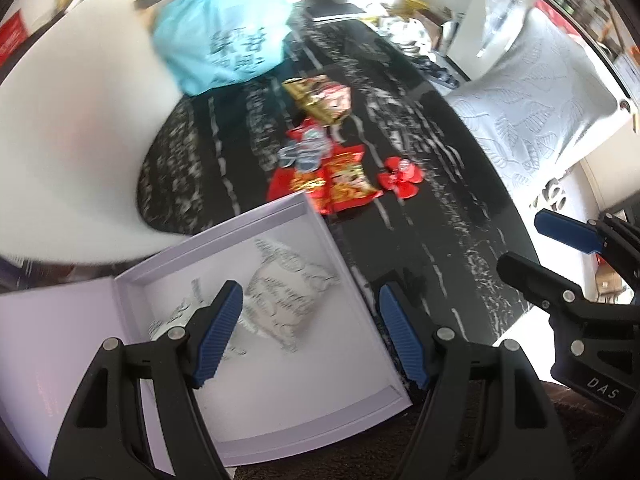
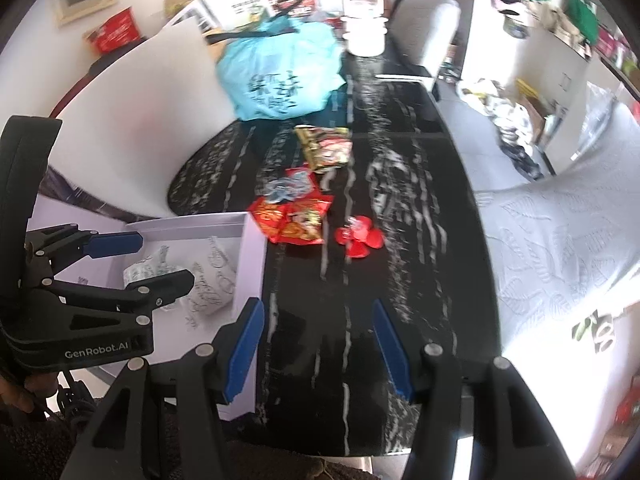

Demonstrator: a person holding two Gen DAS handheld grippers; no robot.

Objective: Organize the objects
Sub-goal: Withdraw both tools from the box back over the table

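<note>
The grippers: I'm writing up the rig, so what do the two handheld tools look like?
Both match. The left gripper and right gripper have matte black plastic linkage arms with silver rivets at the pivots, and each finger ends in a ribbed blue pad. Seen from the other camera, the left body reads "GenRobot.AI" in white and the right one "DAS". No cables are clearly visible.

Blurred lettering on blue bag (image 1: pixel 224 36)

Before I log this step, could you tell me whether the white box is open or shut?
Open. The white box has no lid over it, so its inside shows from above, with a silvery printed packet lying in it.
</note>
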